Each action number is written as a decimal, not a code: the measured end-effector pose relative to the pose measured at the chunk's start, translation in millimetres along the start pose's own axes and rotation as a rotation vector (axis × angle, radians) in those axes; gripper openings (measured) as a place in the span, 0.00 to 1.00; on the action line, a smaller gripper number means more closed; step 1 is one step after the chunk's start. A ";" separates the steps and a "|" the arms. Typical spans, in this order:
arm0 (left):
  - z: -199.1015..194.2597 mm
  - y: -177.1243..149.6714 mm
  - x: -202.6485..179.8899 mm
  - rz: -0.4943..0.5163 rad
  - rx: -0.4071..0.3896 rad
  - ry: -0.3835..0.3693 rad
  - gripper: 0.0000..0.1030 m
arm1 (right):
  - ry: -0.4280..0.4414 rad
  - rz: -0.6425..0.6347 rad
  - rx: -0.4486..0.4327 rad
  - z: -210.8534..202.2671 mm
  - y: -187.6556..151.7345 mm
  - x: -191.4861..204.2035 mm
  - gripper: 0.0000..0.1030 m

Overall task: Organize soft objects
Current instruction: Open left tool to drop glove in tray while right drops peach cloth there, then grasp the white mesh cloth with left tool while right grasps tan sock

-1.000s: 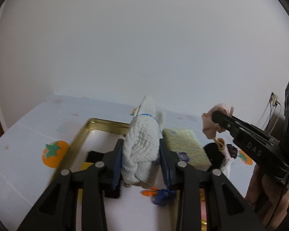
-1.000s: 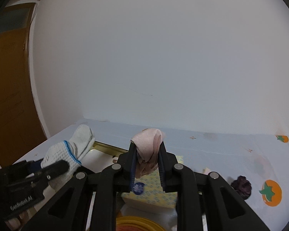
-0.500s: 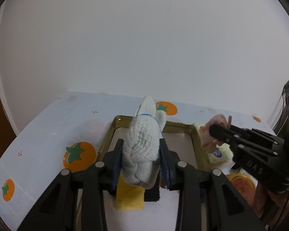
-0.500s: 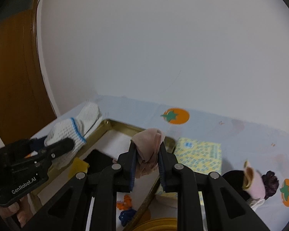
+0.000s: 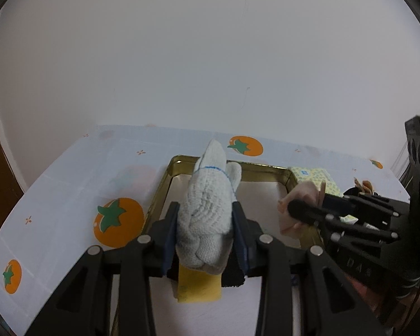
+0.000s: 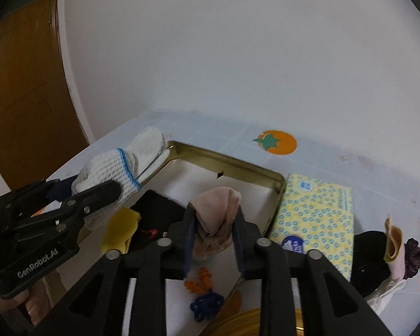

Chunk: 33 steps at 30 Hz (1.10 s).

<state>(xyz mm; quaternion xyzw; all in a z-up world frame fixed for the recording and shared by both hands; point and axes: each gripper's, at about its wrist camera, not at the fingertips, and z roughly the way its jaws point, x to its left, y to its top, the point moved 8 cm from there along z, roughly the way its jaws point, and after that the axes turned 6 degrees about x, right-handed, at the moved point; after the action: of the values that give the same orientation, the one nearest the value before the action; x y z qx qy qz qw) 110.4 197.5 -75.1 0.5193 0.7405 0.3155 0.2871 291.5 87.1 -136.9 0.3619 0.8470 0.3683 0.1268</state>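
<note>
Left gripper (image 5: 205,233) low in the frame, jaws opening, the white glove (image 5: 207,210) between its pads over the gold tray (image 5: 165,179)! Right gripper (image 6: 214,238) at lower centre, jaws opening too, pink cloth (image 6: 215,218) bunched between them above the tray's near corner.

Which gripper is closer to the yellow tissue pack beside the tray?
Right. The right gripper, jaws opening around a pink cloth, is just left of the tissue pack; the left gripper, with the glove, is across the tray.

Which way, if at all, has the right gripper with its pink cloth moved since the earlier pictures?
Yes. The right gripper carried the pink cloth leftward, from above the yellow tissue pack to over the gold tray.
</note>
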 end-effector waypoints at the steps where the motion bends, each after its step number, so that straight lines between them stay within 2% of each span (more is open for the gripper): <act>1: -0.8 0.3 0.4 0.000 -0.001 0.004 0.42 | 0.002 -0.001 0.008 1.5 -1.0 0.4 0.46; 3: -2.1 0.4 1.4 -0.001 -0.005 0.015 0.60 | 0.004 0.000 -0.001 -1.6 -2.4 0.9 0.60; 8: -8.8 1.1 -2.3 -0.010 -0.027 0.000 0.70 | 0.014 0.024 -0.051 -23.1 -2.4 -8.5 0.60; 10: -13.7 1.1 -10.5 0.000 -0.034 -0.009 0.73 | 0.012 0.021 -0.064 -30.7 -3.4 -12.5 0.60; 15: -21.5 0.6 -41.0 0.037 -0.062 -0.031 0.87 | -0.012 0.029 -0.101 -56.4 -15.8 -37.4 0.61; 17: -22.2 -0.5 -56.1 0.060 -0.065 -0.046 0.89 | -0.034 0.043 -0.118 -66.8 -21.9 -53.7 0.61; 21: -19.4 -3.5 -93.6 0.122 -0.062 -0.072 0.95 | -0.152 0.040 -0.132 -79.8 -37.2 -95.1 0.65; 25: -10.0 -7.2 -128.5 0.187 -0.049 -0.085 0.96 | -0.245 0.065 -0.120 -81.4 -55.3 -141.6 0.65; 29: 0.4 -11.4 -148.0 0.211 -0.022 -0.093 0.96 | -0.265 0.114 -0.107 -77.3 -63.9 -173.6 0.65; 33: 5.0 -11.2 -157.4 0.227 -0.014 -0.085 0.96 | -0.244 0.108 -0.096 -66.3 -59.6 -177.5 0.65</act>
<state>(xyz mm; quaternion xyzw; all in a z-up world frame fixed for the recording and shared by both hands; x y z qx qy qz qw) 154.2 45.9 -71.6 0.6106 0.6620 0.3287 0.2844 353.9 -101.3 -142.6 0.4423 0.7860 0.3681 0.2259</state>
